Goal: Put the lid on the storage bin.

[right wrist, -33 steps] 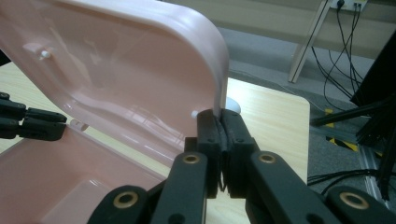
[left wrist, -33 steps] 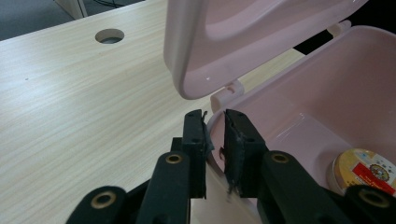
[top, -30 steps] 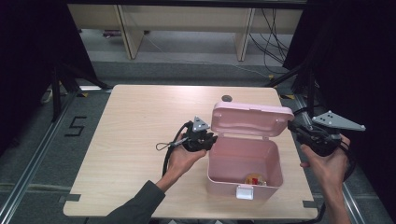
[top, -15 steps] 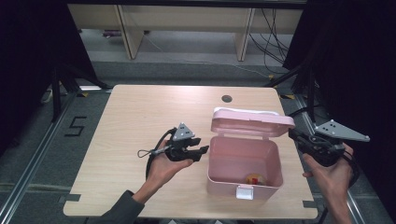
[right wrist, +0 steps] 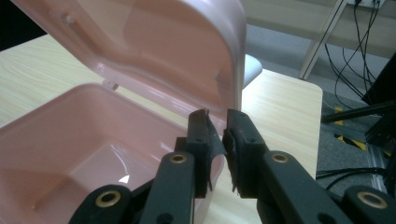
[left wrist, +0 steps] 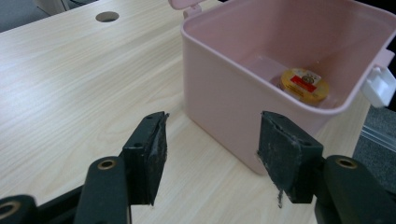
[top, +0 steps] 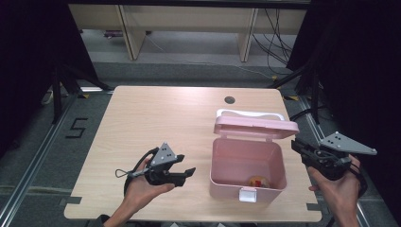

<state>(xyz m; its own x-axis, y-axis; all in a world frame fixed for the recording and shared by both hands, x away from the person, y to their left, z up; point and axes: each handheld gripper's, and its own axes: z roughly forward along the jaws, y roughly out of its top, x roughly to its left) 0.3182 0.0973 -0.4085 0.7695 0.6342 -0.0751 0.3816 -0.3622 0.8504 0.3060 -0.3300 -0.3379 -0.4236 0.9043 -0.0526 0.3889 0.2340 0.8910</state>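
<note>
The pink plastic box [top: 248,168] with hinged lid [top: 255,125] stands open on the light wooden bench [top: 165,123], toward its 4 o'clock corner. A small round yellow tin with a red label [left wrist: 304,84] lies on the floor of the box. The left tongs [top: 188,174] are at 9 o'clock from the box, near its wall but not touching; the jaws have just been opening and now stand well apart, with nothing between them. The right tongs [right wrist: 217,133] are at 3 o'clock from the box, just beside the raised lid's edge. The jaws have just been opening and show only a narrow gap, which holds nothing.
</note>
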